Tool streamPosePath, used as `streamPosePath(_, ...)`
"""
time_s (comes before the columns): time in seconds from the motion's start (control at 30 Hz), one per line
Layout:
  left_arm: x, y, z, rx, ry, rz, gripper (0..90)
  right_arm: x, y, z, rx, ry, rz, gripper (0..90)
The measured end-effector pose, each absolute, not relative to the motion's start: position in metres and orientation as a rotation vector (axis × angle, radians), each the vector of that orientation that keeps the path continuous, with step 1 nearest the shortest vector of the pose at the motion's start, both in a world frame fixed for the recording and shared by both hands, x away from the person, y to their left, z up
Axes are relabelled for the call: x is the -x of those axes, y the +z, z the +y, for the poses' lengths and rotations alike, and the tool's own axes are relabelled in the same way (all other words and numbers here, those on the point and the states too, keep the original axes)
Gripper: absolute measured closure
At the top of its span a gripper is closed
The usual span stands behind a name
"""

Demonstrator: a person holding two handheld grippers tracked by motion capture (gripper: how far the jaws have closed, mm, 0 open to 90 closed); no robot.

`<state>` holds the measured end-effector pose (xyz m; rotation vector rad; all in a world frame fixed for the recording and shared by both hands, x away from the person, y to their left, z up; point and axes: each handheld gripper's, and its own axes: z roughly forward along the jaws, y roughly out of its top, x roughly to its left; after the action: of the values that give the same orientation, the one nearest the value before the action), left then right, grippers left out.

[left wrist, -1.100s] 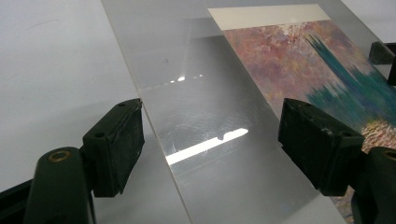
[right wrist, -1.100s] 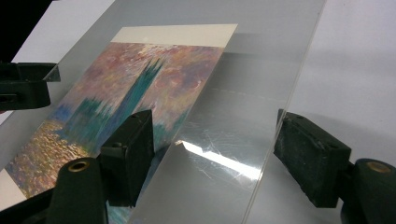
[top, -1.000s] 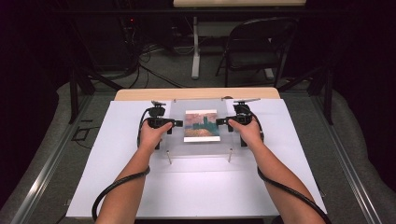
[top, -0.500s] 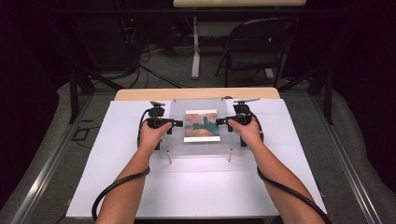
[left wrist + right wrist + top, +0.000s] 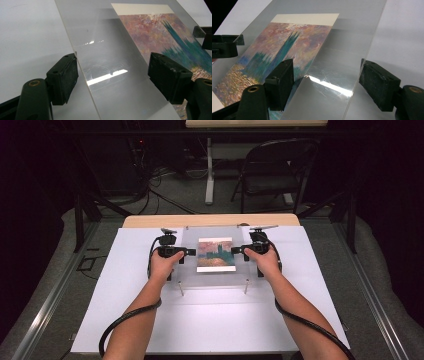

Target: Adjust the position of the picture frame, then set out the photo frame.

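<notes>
A clear acrylic sheet [image 5: 215, 276] rests on short posts over the white tabletop, with a painted landscape print [image 5: 216, 254] under or on it. My left gripper [image 5: 192, 252] points inward at the sheet's left edge. In the left gripper view its jaws stand wide apart, and the sheet's edge [image 5: 82, 72] runs between them untouched. My right gripper [image 5: 234, 251] mirrors it at the right edge. In the right gripper view the sheet [image 5: 342, 75] passes between its separated jaws, near the print [image 5: 274, 55]. Both grippers are open.
Two front posts [image 5: 181, 289] [image 5: 246, 286] hold up the sheet. The white board [image 5: 210, 325] spreads wide toward the person. A wooden table edge [image 5: 210, 220] lies behind it. Beyond stand a dark folding chair [image 5: 272, 170] and floor cables.
</notes>
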<state>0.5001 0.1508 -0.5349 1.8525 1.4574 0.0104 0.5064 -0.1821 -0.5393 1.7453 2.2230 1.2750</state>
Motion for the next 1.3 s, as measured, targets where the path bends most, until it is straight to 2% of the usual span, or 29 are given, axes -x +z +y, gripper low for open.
streamPosePath(0.7,-0.499,-0.534,0.155,-1.839,0.012,1.434,28.0,-0.504,-0.539,-0.184,-1.734,1.302,2.210,29.0)
streamPosePath(1.3,-0.494,-0.522,0.158,-1.833,0.030,1.422,34.3,-0.498,-0.528,-0.184,-1.657,1.298,2.217,29.0)
